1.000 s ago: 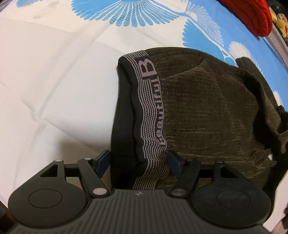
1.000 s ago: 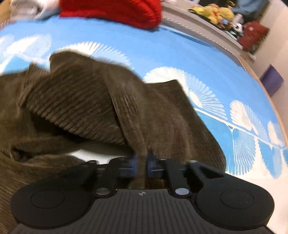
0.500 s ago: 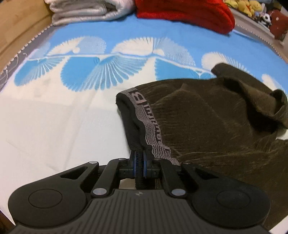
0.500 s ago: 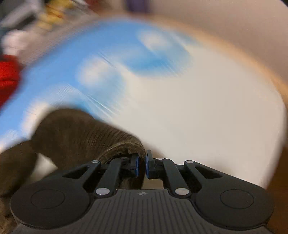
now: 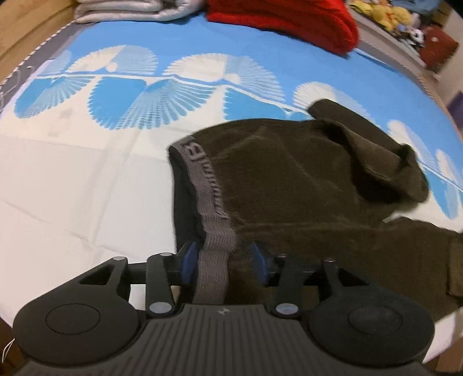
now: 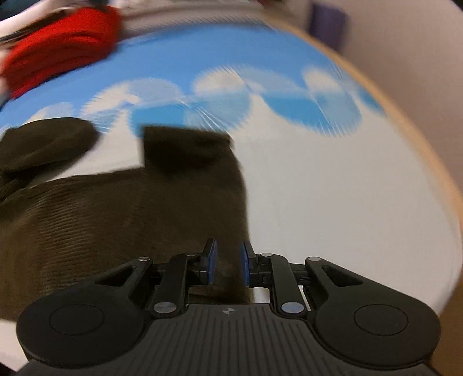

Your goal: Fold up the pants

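Between your left gripper [image 5: 222,261] pads runs the waistband [image 5: 212,202] of the pants [image 5: 289,185]; jaws apart, blue pads on either side of the grey band, neither visibly pressing it. From that gripper the waistband leads straight ahead and slightly left, so the pants' short edge lies along your fingers and the long axis runs off to the right of the waistband, across the bed [image 5: 86,188]. One leg is bunched and doubled back, right of the waistband and farther from you. A red blanket [image 5: 283,20] lies well beyond the waistband, at the far edge.

Right of the waistband, at the far end of the long axis, your right gripper [image 6: 227,264] straddles the leg fabric [image 6: 139,219]; jaws apart, cloth in the gap, no clamp seen. View is blurred. Cuff edge [image 6: 185,144] lies ahead of these jaws.

Judgement: neither end is secured. Each gripper sits at its own end, so the next grasp likely needs both to close before any lift.
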A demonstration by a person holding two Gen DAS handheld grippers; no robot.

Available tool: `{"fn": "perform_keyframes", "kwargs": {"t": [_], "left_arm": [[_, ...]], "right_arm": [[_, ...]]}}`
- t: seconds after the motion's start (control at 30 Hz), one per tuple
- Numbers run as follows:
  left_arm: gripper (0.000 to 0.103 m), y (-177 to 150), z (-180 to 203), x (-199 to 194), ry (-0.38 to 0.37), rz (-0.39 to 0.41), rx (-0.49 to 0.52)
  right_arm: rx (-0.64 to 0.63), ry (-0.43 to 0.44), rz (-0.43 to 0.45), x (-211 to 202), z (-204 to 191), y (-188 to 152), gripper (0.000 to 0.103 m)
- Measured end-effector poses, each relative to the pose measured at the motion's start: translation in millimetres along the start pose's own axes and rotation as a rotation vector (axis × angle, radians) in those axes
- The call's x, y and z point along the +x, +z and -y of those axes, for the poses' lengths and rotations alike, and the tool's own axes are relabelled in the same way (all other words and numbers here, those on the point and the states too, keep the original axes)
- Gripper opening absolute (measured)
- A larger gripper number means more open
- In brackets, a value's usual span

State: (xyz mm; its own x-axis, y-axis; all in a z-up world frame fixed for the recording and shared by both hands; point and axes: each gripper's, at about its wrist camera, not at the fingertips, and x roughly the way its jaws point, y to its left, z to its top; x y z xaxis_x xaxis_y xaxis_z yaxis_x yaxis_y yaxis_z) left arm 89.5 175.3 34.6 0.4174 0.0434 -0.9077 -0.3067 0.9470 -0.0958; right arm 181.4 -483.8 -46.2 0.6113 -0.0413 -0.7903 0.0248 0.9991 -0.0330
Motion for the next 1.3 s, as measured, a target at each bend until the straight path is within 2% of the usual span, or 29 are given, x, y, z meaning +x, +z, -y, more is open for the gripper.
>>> {"fn": "perform_keyframes", "kwargs": {"t": [0.07,0.1,0.17,0.2,0.23,0.27,0.33,0.4,0.47,0.5,0.53,0.63,0.7,0.8,0.87,0.93,0.97,1.03,1.1,1.17,1.2,1.23,1.27,1.3], "left_arm": [[0.049,-15,-2,4,-0.027,-0.004,-0.007],[0.049,-23,-3,12,-0.024,-0.047,-0.008],[0.049,-29,-7,28,0.010,-0.130,-0.037],[0.050,-29,-10,31,0.012,-0.139,-0.050],[0.058,-29,-11,34,0.009,-0.144,-0.057],[0.072,-29,-12,37,0.006,-0.151,-0.064],[0.084,-29,-14,48,-0.002,-0.190,-0.064],[0.084,-30,-13,56,-0.006,-0.231,-0.045],[0.084,-30,-13,62,-0.002,-0.240,-0.023],[0.084,-32,-13,64,0.001,-0.247,-0.007],[0.084,-33,-13,67,0.006,-0.256,0.006],[0.084,-40,-12,77,0.030,-0.289,0.061],[0.084,-44,-12,79,0.043,-0.301,0.089],[0.084,-45,-13,80,0.035,-0.303,0.103],[0.084,-46,-14,80,0.029,-0.302,0.103],[0.084,-47,-15,81,0.024,-0.304,0.106],[0.084,-48,-15,82,0.024,-0.308,0.108],[0.084,-49,-15,85,0.025,-0.316,0.120],[0.084,-50,-15,86,0.031,-0.324,0.122],[0.084,-51,-14,88,0.035,-0.326,0.119],[0.084,-50,-13,88,0.032,-0.326,0.118],[0.084,-49,-11,89,0.026,-0.325,0.115],[0.084,-49,-9,90,0.020,-0.324,0.114],[0.084,-49,-8,90,0.018,-0.324,0.116]], "right_arm": [[-0.105,0.027,0.057,-7,-13,-1,0.028],[-0.158,0.041,0.073,-6,-23,-2,0.034],[-0.270,0.083,0.061,4,-45,-6,0.037],[-0.341,0.102,0.040,9,-58,-12,0.037],[-0.414,0.114,0.020,16,-72,-18,0.038],[-0.497,0.121,-0.003,24,-86,-25,0.038],[-0.611,0.108,-0.055,42,-106,-34,0.039],[-0.699,0.085,-0.109,59,-121,-45,0.040],[-0.764,0.052,-0.104,63,-130,-52,0.042],[-0.761,0.048,-0.100,63,-129,-50,0.042],[-0.737,0.050,-0.100,64,-127,-46,0.037],[-0.624,0.074,-0.071,56,-112,-31,0.013],[-0.453,0.074,-0.004,43,-87,-9,0.008],[-0.007,-0.023,0.131,18,-16,19,0.007],[0.302,-0.208,0.167,4,41,18,0.000],[0.611,-0.362,0.102,-1,99,-5,0.000],[0.725,-0.397,0.060,-2,120,-18,0.000],[0.899,-0.389,-0.040,3,152,-47,0.000],[1.013,-0.305,-0.082,9,167,-65,0.001],[1.042,-0.147,-0.080,18,167,-66,0.005],[1.024,-0.072,-0.068,21,163,-62,0.011],[0.993,-0.022,-0.051,23,160,-57,0.031],[0.951,0.016,-0.029,26,149,-52,0.044],[0.915,0.030,-0.018,27,145,-45,0.063]]}}
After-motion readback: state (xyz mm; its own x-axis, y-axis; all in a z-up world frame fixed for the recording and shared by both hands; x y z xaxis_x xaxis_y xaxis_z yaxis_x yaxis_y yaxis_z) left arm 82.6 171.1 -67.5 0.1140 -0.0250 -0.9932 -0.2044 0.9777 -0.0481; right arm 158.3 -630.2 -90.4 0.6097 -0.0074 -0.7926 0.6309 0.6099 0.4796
